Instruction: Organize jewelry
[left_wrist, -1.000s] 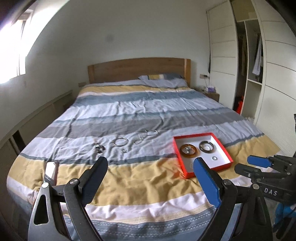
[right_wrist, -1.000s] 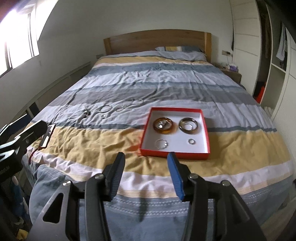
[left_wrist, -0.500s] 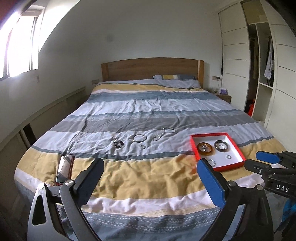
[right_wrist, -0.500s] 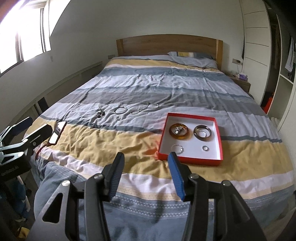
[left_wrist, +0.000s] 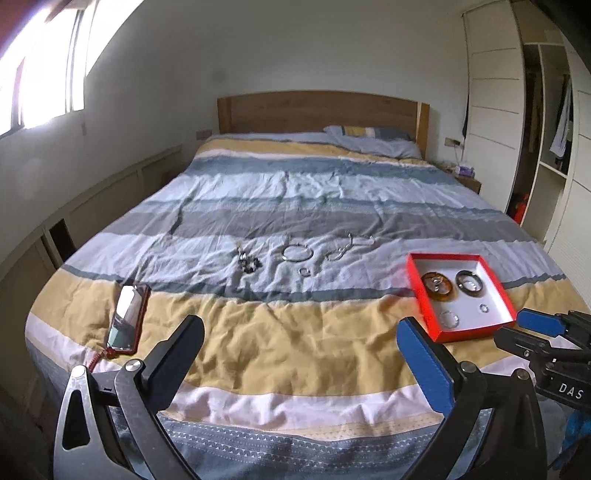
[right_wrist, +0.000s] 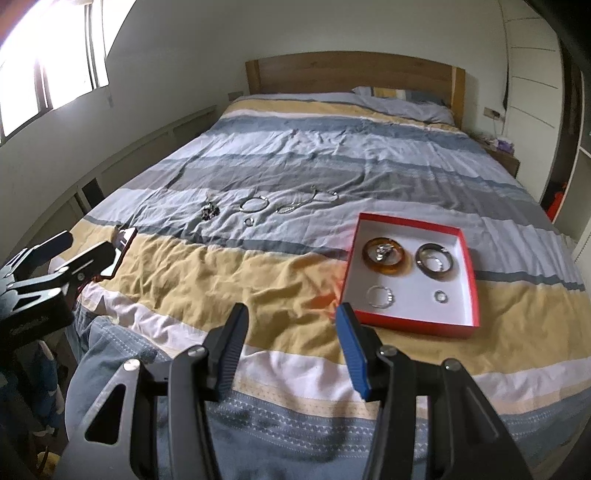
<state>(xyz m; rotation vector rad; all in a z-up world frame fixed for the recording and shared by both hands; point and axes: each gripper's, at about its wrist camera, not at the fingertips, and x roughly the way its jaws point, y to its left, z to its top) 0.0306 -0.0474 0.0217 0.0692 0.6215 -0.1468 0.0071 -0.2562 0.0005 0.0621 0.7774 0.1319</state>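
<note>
A red box (right_wrist: 472, 280) (left_wrist: 496, 284) with a white inside lies on the striped bed. It holds an amber bangle (right_wrist: 386, 256), a dark bangle (right_wrist: 435, 263), a thin silver ring (right_wrist: 379, 296) and a small ring (right_wrist: 440, 296). Loose on the bedcover are a dark beaded piece (left_wrist: 248, 263), a silver bangle (left_wrist: 296, 252), a small ring (left_wrist: 304, 272) and a chain (left_wrist: 345, 245). My left gripper (left_wrist: 301, 341) is open and empty over the bed's foot. My right gripper (right_wrist: 291, 332) is open and empty, left of the box.
A phone in a red case (left_wrist: 127, 318) lies at the bed's left edge. A wooden headboard (left_wrist: 321, 110) and a pillow (left_wrist: 373, 138) are at the far end. A wardrobe (left_wrist: 546, 147) stands on the right, a low wall ledge (left_wrist: 110, 192) on the left.
Both grippers have pulled back from the bed and turned left, so more of the bed shows. The jewelry and the box have not moved.
</note>
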